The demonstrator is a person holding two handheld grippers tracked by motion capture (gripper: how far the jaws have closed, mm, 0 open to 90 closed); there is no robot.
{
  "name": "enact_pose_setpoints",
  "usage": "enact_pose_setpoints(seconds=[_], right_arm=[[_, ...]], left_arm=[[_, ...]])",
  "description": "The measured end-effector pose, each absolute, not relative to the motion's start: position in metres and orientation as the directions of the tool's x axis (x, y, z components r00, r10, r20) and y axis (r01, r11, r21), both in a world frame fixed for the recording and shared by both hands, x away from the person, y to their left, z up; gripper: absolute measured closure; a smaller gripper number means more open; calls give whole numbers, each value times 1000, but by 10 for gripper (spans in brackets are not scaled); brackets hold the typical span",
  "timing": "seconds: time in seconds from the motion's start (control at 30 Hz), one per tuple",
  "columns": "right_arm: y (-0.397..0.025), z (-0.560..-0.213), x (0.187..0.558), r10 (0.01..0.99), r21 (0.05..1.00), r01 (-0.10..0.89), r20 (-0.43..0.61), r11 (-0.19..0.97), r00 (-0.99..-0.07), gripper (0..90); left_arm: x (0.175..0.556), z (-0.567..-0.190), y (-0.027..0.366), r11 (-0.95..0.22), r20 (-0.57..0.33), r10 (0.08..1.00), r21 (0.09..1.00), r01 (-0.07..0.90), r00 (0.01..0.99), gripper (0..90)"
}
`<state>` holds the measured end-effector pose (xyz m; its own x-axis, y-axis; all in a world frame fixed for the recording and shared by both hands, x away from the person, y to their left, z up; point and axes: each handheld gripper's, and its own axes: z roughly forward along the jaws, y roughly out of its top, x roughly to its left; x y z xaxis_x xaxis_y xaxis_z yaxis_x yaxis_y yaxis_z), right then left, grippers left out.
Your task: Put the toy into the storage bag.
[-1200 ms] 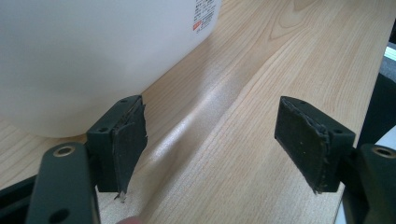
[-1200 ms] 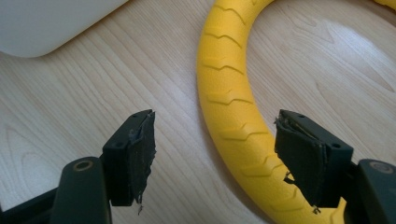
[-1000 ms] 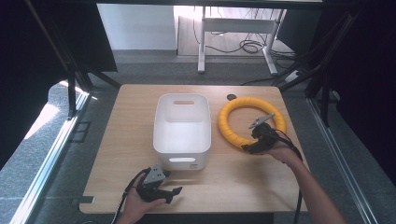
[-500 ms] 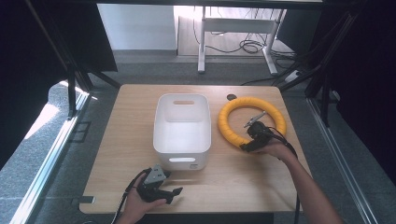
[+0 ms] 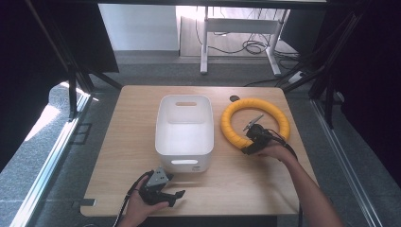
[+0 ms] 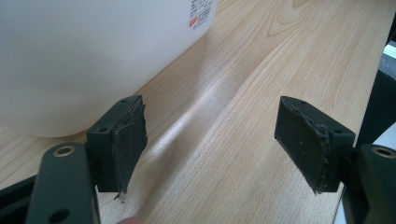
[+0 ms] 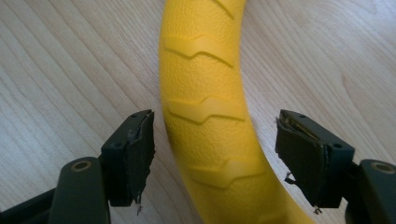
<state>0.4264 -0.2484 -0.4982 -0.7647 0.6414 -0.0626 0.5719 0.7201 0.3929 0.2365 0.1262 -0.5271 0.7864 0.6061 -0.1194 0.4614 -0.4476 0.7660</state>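
A yellow ribbed ring [image 5: 255, 122] lies flat on the wooden table [image 5: 118, 142], right of a white plastic bin [image 5: 184, 131]. My right gripper [image 5: 251, 144] is open at the ring's near-left arc. In the right gripper view the yellow ring [image 7: 210, 116] runs between the two jaws, which stand one on each side with gaps to it. My left gripper [image 5: 177, 196] is open near the table's front edge, below the bin. In the left gripper view the white bin [image 6: 84, 51] rises just beyond the left jaw, and bare wood lies between the jaws.
A small dark round spot [image 5: 234, 99] sits on the table behind the ring. The table edge [image 6: 373, 79] drops off to the right in the left gripper view. Black frame posts [image 5: 75, 80] stand beside the table.
My right gripper has slid toward the left along the ring's near arc, and the ring now sits between its jaws. The left gripper has stayed still.
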Motion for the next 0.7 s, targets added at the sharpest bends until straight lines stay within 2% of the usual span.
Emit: enact_pose_setpoints(seconds=[0.37,0.53,0.6,0.7], right_arm=[[-241,-509,432,624,368,567,-47,737,-780,319],[-240,-509,433,623,375,569,-29,732,-782,386],[-241,-508,435,633,379,578,-28,723,-773,438],[-244,-508,438,622,376,576,-1,726,-783,453]], left_arm=[[236,-528,125,-448,-119,605,766,461,787,252],[236,-527,125,-443,-119,606,771,458,787,252],[236,-527,124,-444,-118,605,771,457,787,252],[236,-527,124,-445,-118,604,770,457,788,252]])
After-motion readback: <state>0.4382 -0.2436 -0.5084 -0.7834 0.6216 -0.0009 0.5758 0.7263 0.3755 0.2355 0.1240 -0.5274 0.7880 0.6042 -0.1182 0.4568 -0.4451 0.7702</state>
